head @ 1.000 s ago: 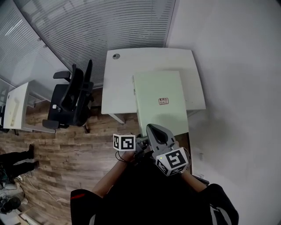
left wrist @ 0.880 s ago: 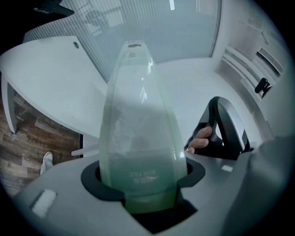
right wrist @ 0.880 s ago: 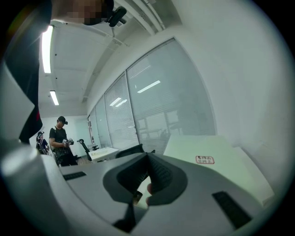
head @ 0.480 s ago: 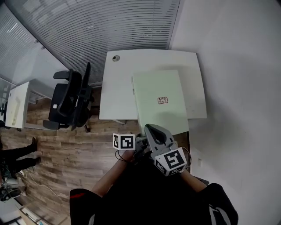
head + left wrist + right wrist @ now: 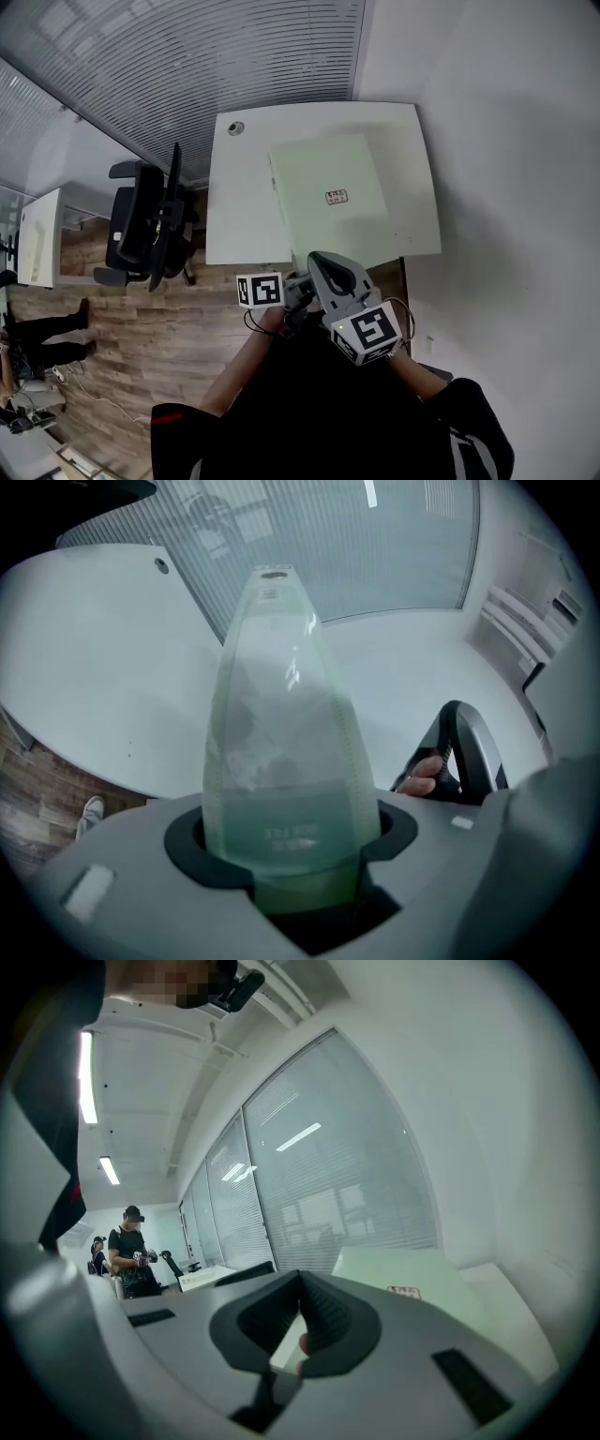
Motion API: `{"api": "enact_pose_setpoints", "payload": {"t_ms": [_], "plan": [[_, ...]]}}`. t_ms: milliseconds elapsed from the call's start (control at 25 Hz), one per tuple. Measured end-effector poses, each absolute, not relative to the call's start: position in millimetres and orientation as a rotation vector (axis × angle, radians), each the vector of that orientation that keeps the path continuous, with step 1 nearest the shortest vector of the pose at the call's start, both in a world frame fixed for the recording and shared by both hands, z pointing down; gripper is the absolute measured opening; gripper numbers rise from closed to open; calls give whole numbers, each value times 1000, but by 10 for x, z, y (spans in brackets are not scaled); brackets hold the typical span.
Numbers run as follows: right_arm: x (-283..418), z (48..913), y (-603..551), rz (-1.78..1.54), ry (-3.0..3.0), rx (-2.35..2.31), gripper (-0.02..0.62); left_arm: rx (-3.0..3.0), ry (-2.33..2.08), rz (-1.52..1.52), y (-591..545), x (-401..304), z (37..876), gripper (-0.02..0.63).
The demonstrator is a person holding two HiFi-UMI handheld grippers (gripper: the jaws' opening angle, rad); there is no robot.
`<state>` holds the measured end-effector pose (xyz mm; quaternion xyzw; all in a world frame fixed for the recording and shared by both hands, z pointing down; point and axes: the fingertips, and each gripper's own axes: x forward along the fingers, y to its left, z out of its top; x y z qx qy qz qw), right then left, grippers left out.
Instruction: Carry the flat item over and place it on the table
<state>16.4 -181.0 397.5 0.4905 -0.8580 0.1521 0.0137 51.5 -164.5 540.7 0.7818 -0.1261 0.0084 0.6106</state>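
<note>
The flat item is a pale green translucent folder (image 5: 328,202) with a small red label. It hangs over the white table (image 5: 239,206) in the head view, reaching forward from my hands. My left gripper (image 5: 298,286) is shut on the folder's near edge. In the left gripper view the folder (image 5: 281,714) stands edge-on between the jaws of that gripper (image 5: 295,841). My right gripper (image 5: 323,267) sits close beside it on the right. In its own view that gripper (image 5: 300,1283) is shut with nothing in it, and the folder (image 5: 403,1279) lies to its right.
A black office chair (image 5: 150,220) stands left of the table on the wood floor. A second white desk (image 5: 37,234) is at the far left, with a person (image 5: 47,333) standing near it. A blinds-covered glass wall runs behind the table and a plain wall (image 5: 506,187) along its right.
The table and folder have shifted up and left in the head view, and more of the folder now lies over the tabletop. Both grippers keep their hold and pose.
</note>
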Motion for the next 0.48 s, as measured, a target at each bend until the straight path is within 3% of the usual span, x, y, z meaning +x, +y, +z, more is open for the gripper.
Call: {"api": "enact_pose_setpoints", "payload": {"t_ms": [480], "plan": [[524,3971,-2251,445,-2666,1475,2,1745,-387,-46,-2223,699,5647,284]]}}
